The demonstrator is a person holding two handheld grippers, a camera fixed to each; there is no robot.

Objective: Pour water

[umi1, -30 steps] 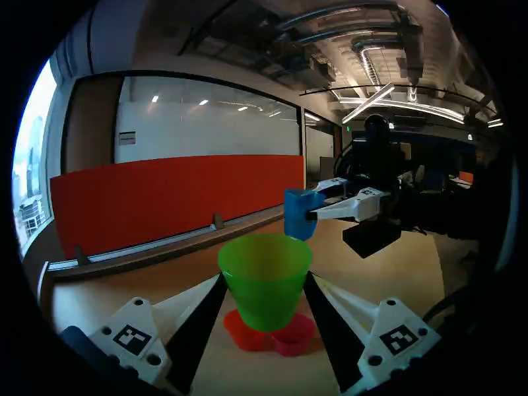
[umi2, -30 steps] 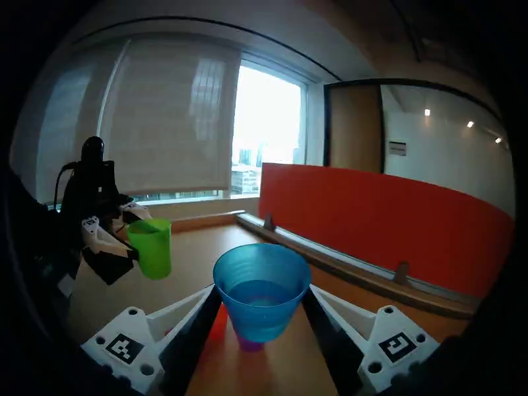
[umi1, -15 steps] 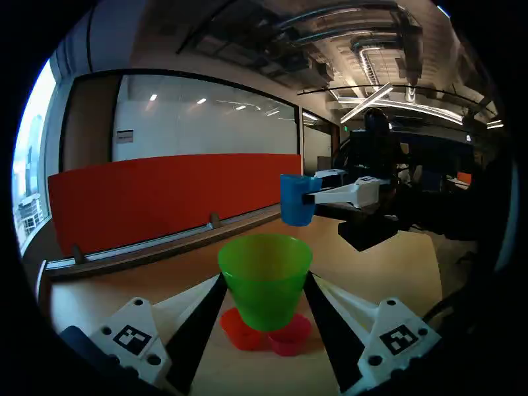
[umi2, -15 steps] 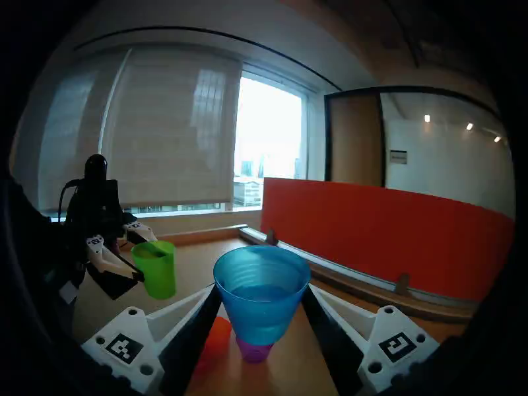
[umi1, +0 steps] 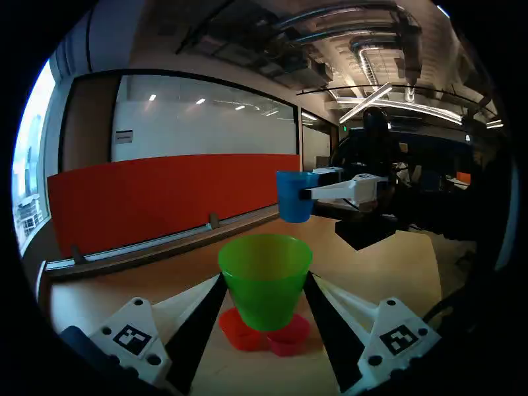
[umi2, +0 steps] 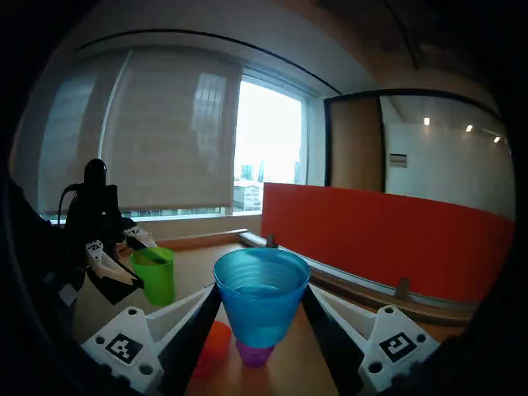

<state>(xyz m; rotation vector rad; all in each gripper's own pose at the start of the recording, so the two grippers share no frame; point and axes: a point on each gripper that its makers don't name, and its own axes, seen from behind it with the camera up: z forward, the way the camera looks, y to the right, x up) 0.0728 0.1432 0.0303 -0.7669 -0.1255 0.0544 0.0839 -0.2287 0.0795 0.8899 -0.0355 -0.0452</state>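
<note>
So far nothing is poured: my right claw [umi2: 261, 295] pinches the upright blue cup [umi2: 262, 310] with water [umi2: 259, 290] in it, my left claw [umi1: 264, 285] pinches the seemingly empty green cup [umi1: 265, 290], apart above the worktop [umi1: 396, 267].

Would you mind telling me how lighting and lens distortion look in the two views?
Left gripper view: the right side is dim, the ceiling light strip glares, and the red partition bows from the fisheye. Right gripper view: the window is blown out white, yet the blue cup is sharp.
</note>
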